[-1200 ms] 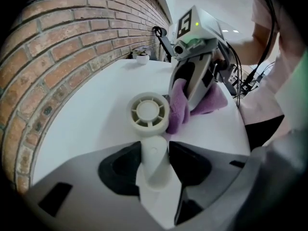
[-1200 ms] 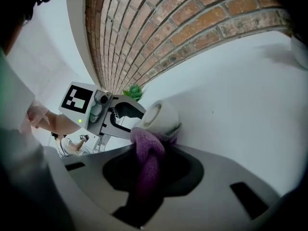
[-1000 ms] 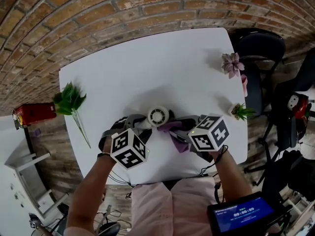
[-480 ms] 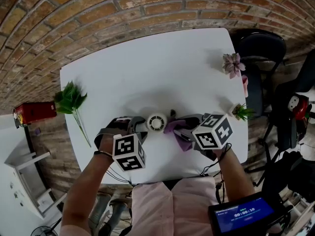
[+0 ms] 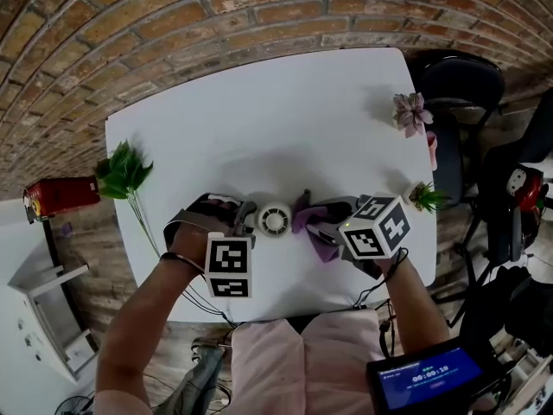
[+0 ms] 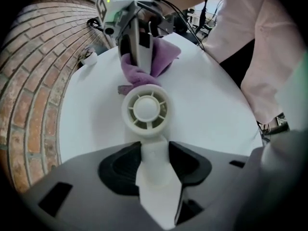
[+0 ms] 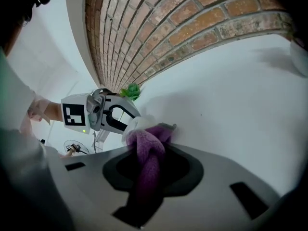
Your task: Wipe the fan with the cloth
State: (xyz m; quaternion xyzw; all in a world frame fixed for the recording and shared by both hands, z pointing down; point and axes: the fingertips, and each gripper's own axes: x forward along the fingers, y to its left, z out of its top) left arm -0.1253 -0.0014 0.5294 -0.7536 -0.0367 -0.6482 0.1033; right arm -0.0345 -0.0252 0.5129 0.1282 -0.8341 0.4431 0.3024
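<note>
The small white handheld fan sits close to the near edge of the white desk, about midway along it. Its round grille is turned up toward the person. The left gripper has its jaws partly closed around the fan's handle and pinches it from both sides, with the fan head sticking out just past the tips. I can't tell whether the fan rests on the desk or hangs just over it.

From the other side, the right gripper has its jaws pressed tight on a bunched purple cloth. The front of the bunch touches the rim of the fan head, and a loose end trails back toward the near edge.

A green leafy sprig lies at the desk's left edge. A pink flower sits near the far right corner, and a small potted plant stands at the right edge. A brick wall runs behind the far edge.
</note>
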